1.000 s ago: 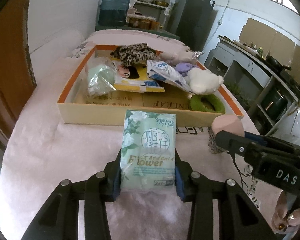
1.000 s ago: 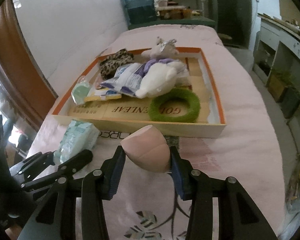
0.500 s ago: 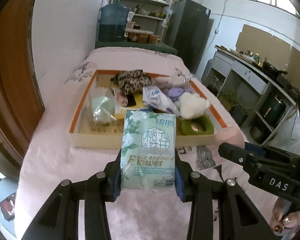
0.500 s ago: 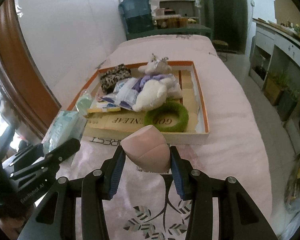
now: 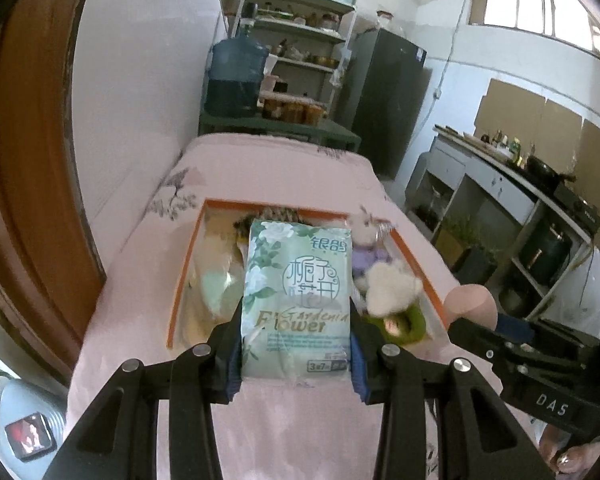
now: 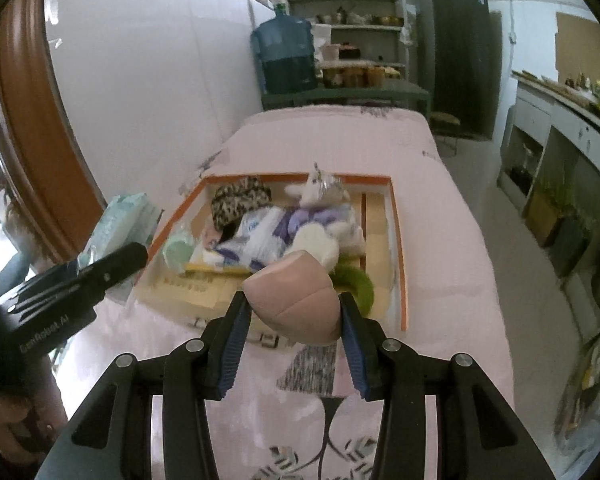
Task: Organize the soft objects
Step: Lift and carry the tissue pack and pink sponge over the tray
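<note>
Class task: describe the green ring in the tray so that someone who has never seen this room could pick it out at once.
Find the pink-covered table, then the shallow orange-rimmed tray on it. At the tray's near end, just in front of the white plush toy, lies the green ring. It is the only fuzzy green loop with a hole through its middle; the other things are packets, cloth and plush toys.

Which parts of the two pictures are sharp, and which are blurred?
Left wrist view: the tissue pack in the left gripper is sharp, the tray behind is smeared. Right wrist view: the pink sponge is sharp, the tray contents are soft.
</note>
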Action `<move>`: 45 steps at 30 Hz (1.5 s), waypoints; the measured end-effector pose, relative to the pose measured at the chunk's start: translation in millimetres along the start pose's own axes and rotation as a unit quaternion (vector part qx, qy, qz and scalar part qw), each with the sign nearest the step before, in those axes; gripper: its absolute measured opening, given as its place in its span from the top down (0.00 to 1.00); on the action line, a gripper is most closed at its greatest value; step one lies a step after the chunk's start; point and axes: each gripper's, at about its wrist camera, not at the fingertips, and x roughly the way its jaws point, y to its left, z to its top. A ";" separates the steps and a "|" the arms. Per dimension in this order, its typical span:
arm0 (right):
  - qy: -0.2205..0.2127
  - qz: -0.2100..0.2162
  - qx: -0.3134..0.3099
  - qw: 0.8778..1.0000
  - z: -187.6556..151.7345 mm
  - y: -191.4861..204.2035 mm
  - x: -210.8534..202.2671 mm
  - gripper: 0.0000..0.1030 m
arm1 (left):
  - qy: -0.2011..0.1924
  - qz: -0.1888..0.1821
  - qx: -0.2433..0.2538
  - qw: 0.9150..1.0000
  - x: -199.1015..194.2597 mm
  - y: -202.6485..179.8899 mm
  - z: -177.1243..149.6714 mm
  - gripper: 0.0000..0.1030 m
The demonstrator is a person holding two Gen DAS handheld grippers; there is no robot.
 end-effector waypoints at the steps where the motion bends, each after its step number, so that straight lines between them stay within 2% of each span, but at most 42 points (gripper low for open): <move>1: -0.003 0.000 -0.002 1.000 4.0 0.9 -0.2 0.56 | -0.005 0.000 -0.001 1.000 -0.7 0.8 5.5 0.59; 9: -0.023 0.003 -0.016 1.000 31.0 7.7 6.6 0.56 | -0.029 -0.003 -0.021 0.999 5.0 9.8 40.2 0.59; 18: -0.036 0.018 0.002 0.999 50.0 4.9 30.0 0.56 | -0.036 -0.001 -0.040 0.999 24.8 14.5 60.4 0.59; 27: -0.018 0.017 -0.016 1.000 59.2 6.5 63.5 0.56 | -0.019 0.003 -0.046 0.999 56.1 17.6 62.5 0.59; 45: 0.012 0.008 -0.028 1.000 54.2 -0.5 107.4 0.55 | 0.039 0.028 -0.036 0.998 111.3 25.4 43.1 0.59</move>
